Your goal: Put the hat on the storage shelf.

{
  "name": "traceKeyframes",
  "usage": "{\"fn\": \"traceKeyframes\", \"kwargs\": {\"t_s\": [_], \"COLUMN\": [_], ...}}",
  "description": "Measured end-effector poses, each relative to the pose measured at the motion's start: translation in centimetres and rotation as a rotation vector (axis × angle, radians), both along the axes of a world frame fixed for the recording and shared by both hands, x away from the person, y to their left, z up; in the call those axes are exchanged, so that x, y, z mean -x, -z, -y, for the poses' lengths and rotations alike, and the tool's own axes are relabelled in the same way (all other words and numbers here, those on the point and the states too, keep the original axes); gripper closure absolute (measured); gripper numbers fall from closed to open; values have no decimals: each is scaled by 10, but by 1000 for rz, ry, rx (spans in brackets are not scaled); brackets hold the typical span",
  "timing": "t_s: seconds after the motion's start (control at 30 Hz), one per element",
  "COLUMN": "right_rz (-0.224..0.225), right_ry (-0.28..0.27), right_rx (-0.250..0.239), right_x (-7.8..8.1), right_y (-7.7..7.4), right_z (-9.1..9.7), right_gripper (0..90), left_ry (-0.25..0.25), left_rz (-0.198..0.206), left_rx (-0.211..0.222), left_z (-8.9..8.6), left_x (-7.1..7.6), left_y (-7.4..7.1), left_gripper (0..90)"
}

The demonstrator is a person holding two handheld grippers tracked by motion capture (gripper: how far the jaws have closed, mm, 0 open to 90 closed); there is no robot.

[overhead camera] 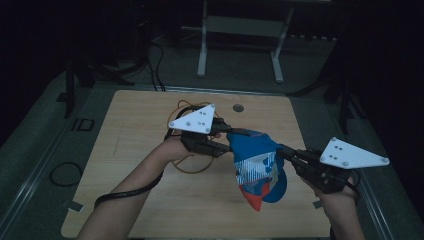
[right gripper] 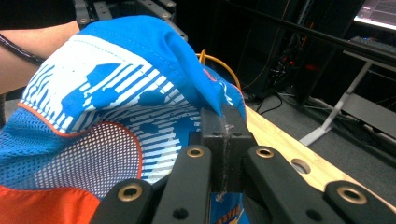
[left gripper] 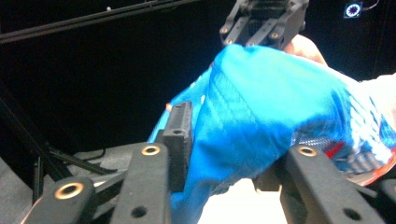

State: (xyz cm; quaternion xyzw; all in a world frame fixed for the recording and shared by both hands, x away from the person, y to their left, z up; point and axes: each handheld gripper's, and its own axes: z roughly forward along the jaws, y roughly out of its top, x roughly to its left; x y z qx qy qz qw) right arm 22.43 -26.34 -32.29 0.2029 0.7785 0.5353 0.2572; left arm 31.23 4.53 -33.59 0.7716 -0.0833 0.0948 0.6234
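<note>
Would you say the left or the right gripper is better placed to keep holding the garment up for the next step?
Right, probably. The right gripper is pinched shut on a fold of the garment, while the left gripper has its jaws apart around the cloth.

I see a light wooden table [overhead camera: 150,200] with rounded corners, standing on a grey floor [overhead camera: 45,125]. A small round hole [overhead camera: 238,108] sits near its far edge. A loop of yellow-orange cable [overhead camera: 192,170] lies on the tabletop toward the middle. Two bits of pale tape [overhead camera: 75,205] mark its near corners.

Blue, white and orange garment [overhead camera: 258,167] hangs bunched above the table.
</note>
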Motion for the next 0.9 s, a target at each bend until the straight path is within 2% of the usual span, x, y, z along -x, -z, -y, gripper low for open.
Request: {"fn": "traceKeyframes", "kwargs": {"t_s": [0.27, 0.47, 0.67, 0.8, 0.87, 0.9], "right_rz": [18, 23, 28, 31, 33, 32], "right_ry": [6, 23, 37, 41, 40, 41], "right_rx": [0, -11, -22, -28, -29, -33], "right_x": [2, 1, -6, -13, -15, -17], "right_y": [-7, -10, -16, -21, -22, -24], "right_z": [2, 7, 6, 3, 2, 0], "right_gripper": [900, 900, 900, 900, 900, 900], "left_ry": [-52, -98, -147, -207, -217, -247], "left_rz": [16, -5, -8, -11, -18, -25], "left_rx": [-19, 2, -4, -3, -3, 2], "left_z": [-18, -38, -59, -77, -82, -90], "left_x": [3, 4, 11, 16, 16, 17], "left_y": [-3, -4, -1, 4, 6, 10], "left_gripper": [623, 597, 573, 553, 525, 525]}}
